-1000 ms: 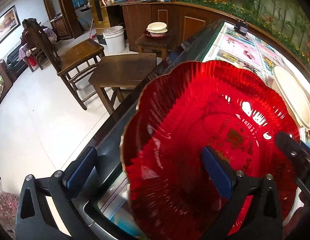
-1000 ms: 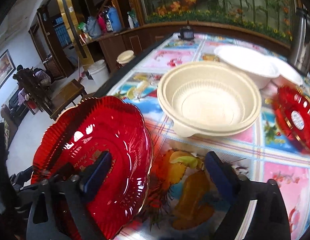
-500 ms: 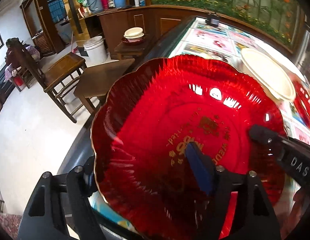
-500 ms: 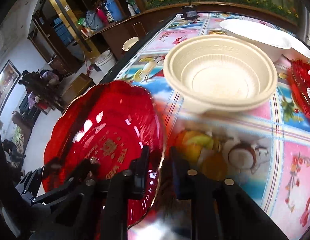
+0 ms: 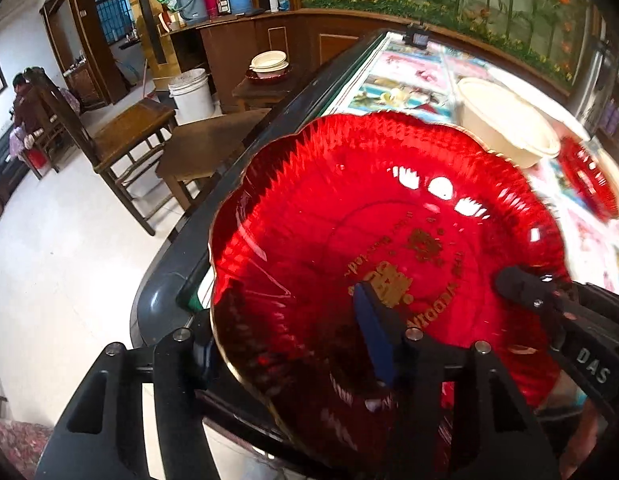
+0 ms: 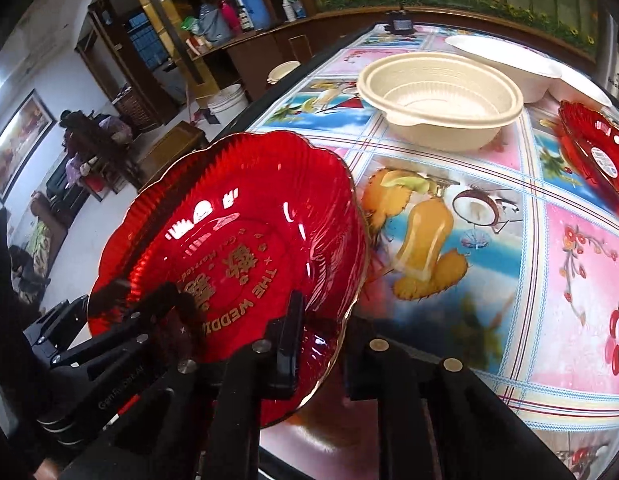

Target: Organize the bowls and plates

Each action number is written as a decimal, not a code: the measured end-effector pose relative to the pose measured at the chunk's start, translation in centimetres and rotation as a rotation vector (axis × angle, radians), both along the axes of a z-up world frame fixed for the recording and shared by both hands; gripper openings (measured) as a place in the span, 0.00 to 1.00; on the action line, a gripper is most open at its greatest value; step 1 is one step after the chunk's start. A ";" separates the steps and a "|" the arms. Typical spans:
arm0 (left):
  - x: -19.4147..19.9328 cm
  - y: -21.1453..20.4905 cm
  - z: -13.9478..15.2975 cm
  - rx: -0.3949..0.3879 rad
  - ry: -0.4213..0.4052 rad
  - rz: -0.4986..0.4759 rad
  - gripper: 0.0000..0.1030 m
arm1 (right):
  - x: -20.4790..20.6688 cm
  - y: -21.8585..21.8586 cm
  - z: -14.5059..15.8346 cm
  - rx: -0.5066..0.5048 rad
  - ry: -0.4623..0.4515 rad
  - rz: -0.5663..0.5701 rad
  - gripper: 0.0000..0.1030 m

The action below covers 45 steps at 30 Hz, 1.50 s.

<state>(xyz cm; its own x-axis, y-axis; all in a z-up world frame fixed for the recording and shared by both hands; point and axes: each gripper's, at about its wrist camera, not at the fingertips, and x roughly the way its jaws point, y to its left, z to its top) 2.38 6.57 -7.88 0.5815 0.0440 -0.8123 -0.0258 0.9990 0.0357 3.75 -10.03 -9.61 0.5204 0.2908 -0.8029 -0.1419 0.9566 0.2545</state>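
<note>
While both grippers, left (image 5: 293, 354) and right (image 6: 319, 354), clamp the glossy scalloped red plate (image 6: 245, 256), ribbed cream bowl (image 6: 439, 100) sits empty at 1 o'clock.

L claw (image 5: 293, 340) + R claw (image 6: 321, 344), both clamped

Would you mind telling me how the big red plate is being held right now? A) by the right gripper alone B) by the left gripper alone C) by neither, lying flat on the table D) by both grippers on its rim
D: the left gripper and the right gripper each clamp the rim of the red plate, which is tilted at the table edge.
</note>
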 end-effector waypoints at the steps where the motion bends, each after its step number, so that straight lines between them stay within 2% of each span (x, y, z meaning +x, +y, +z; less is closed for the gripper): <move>1: -0.6 0.2 0.4 0.007 -0.018 0.010 0.56 | -0.1 -0.2 0.1 -0.002 -0.007 0.012 0.19; 3: -2.4 0.6 1.9 0.027 -0.085 0.026 0.61 | -0.4 -1.2 0.6 0.009 -0.010 0.017 0.24; 4: -3.4 0.9 2.9 0.042 -0.132 0.032 0.68 | -0.7 -2.3 1.2 0.045 -0.013 0.014 0.29; 5: -4.3 1.1 3.7 0.064 -0.173 0.048 0.74 | -1.1 -3.1 1.8 0.073 -0.029 0.008 0.39; 6: -5.0 1.3 4.6 0.079 -0.213 0.062 0.75 | -1.5 -3.6 2.4 0.087 -0.048 0.000 0.46; 9: -7.4 1.7 8.3 0.105 -0.363 0.105 0.80 | -3.3 -6.4 5.1 0.098 -0.178 -0.042 0.49; 12: -8.3 0.4 11.8 0.076 -0.444 0.074 0.80 | -4.5 -9.0 7.2 0.039 -0.275 -0.107 0.57; 16: -7.9 -3.6 14.9 -0.010 -0.481 -0.049 0.80 | -5.4 -14.4 9.5 -0.031 -0.345 -0.218 0.57; 23: -4.8 -14.6 14.9 -0.177 -0.311 -0.351 0.80 | -6.4 -24.6 11.8 -0.112 -0.394 -0.422 0.57; 27: -3.9 -20.8 13.6 -0.199 -0.223 -0.475 0.80 | -6.9 -28.9 11.2 -0.157 -0.362 -0.496 0.57; 30: -2.8 -24.0 12.5 -0.192 -0.166 -0.515 0.80 | -6.6 -31.5 10.2 -0.174 -0.307 -0.515 0.57; 33: -1.0 -26.5 10.1 -0.190 -0.068 -0.513 0.80 | -6.3 -33.3 9.5 -0.153 -0.279 -0.533 0.58; 37: 2.0 -27.8 6.6 -0.139 0.049 -0.434 0.80 | -5.5 -36.4 8.1 -0.037 -0.246 -0.584 0.58; 40: 3.9 -27.3 5.0 -0.131 0.094 -0.359 0.80 | -5.3 -38.3 7.3 0.071 -0.251 -0.622 0.58; 45: 6.9 -26.7 3.4 -0.156 0.155 -0.252 0.80 | -3.6 -38.7 5.8 0.148 -0.230 -0.599 0.58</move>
